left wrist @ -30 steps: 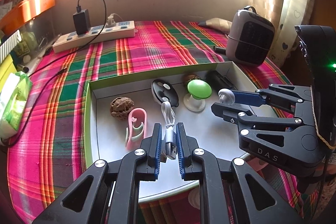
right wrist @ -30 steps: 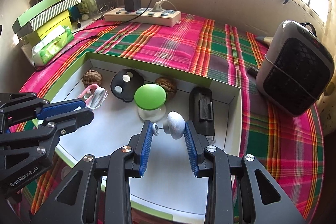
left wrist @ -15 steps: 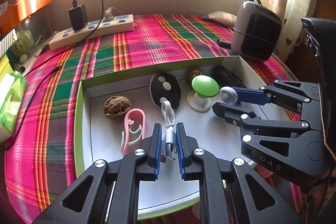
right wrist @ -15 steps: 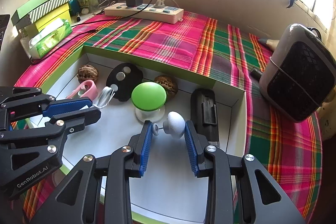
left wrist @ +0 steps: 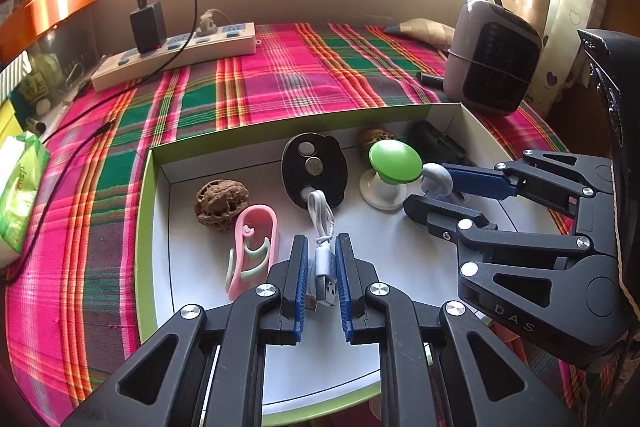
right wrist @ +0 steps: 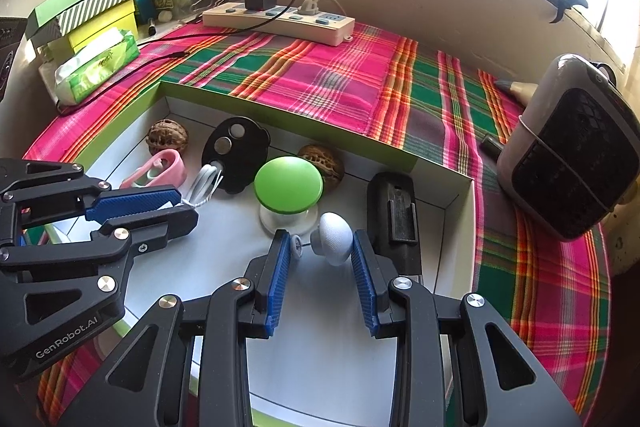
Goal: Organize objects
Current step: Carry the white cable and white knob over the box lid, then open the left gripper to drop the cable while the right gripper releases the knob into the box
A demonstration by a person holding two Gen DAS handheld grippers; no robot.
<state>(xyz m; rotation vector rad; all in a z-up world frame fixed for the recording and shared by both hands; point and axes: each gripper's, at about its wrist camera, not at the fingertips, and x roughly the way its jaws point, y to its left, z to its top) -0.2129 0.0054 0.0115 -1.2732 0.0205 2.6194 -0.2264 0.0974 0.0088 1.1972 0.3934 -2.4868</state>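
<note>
the left gripper [left wrist: 322, 277] at bottom centre of its view is clamped on a white cable [left wrist: 323, 259] over the box [left wrist: 158, 247]. the right gripper [right wrist: 322, 265], bottom centre of its view, grips a grey knob [right wrist: 334, 237]. behind them in the box sit a green knob [right wrist: 288, 185], black case [right wrist: 236, 151], pink holder [left wrist: 254, 247] and two walnuts [left wrist: 220, 203].
</note>
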